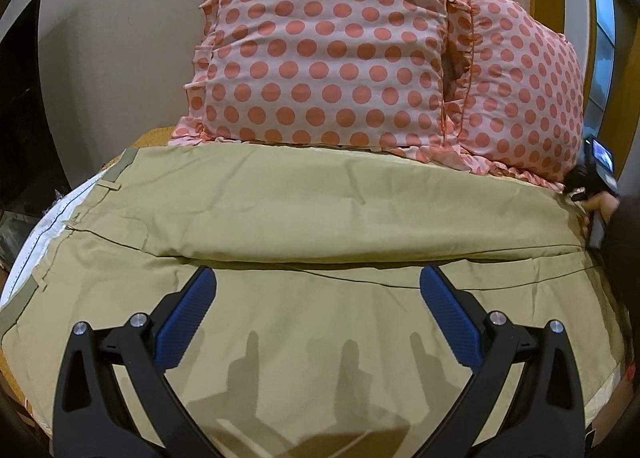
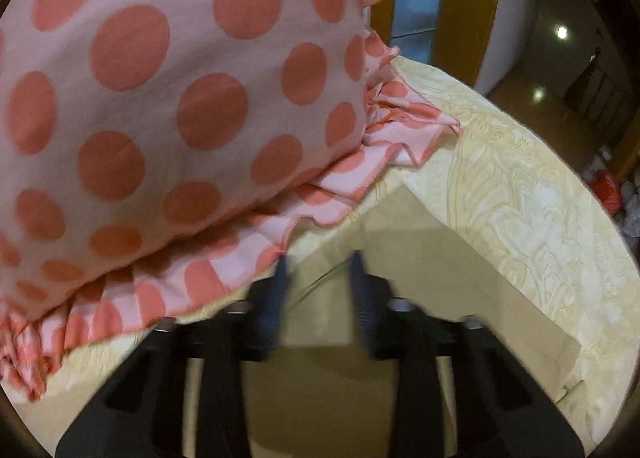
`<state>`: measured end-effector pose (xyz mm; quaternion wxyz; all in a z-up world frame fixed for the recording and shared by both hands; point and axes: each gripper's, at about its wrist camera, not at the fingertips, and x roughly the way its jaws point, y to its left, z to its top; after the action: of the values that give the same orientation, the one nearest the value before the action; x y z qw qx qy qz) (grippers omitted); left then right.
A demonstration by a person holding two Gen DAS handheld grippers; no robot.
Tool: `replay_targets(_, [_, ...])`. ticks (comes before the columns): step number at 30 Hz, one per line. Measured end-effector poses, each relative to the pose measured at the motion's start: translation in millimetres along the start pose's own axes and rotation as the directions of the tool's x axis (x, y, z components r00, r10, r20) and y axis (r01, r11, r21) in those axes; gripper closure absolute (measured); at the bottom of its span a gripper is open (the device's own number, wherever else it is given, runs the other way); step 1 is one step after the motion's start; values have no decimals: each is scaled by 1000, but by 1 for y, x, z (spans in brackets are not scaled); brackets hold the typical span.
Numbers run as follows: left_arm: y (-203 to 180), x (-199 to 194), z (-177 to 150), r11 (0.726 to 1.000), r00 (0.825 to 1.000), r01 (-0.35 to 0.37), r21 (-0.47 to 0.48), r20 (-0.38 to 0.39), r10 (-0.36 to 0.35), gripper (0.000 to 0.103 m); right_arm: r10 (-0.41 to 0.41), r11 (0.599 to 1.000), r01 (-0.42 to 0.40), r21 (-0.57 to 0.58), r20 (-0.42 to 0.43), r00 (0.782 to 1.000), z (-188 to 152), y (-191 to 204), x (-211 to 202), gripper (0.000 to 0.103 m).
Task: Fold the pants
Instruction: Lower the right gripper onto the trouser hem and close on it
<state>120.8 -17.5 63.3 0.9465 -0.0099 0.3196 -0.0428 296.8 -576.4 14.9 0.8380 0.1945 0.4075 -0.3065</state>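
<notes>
The khaki pants (image 1: 320,210) lie spread flat across the bed (image 2: 532,186), waistband at the bed's left edge with its white lining showing, legs running toward the right edge, one leg laid beside the other with a dark seam line between them. The left tongs (image 1: 318,278) hang just above the nearer leg with their blue-padded fingers (image 1: 186,322) wide apart, holding nothing. At the head of the bed two pink polka-dot pillows (image 1: 320,50) stand just behind the pants, their ruffled edges touching the cloth. The right tongs (image 2: 320,258) sit at the leg ends near the right edge, beside the pillow ruffle; their fingers stand a narrow gap apart over the khaki hem, the view blurred, nothing visibly clamped.
</notes>
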Motion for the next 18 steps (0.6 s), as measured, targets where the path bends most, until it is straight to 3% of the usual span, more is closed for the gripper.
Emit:
replay_targets(3, [4,0,-1,1000,1000,6,-21,2,-6,2,129,989,-131,65,34,991,-4,-26,-1,96])
replay_targets(5, [7,-5,-2,1000,1000,9,-30,0,-9,2,255,949,-261,178,55,965,-3,-50,-5,98])
replay_targets(9, [14,-23,-4,999,999,13,-41,35,-11,2,424,866,-459,199,195,884,-9,-75,-66,98])
replay_targets(11, [22,-33,-4,998,998,14,-58,56,-11,2,508,807,-558,191,258,822,-29,-102,-108,98])
replay_targets(13, [29,-41,-2,997,997,25,-72,68,-21,2,555,761,-617,199,291,779,-54,-132,-137,98])
replay_targets(14, [33,-44,0,996,997,35,-78,76,-29,2,567,747,-630,210,294,770,-71,-147,-149,98])
replay_targets(16, [41,-48,6,994,994,61,-92,99,-52,2,565,734,-627,260,279,777,-109,-175,-163,98])
replay_targets(18, [51,-46,15,989,988,96,-109,132,-81,2,574,711,-621,331,237,784,-131,-191,-151,97])
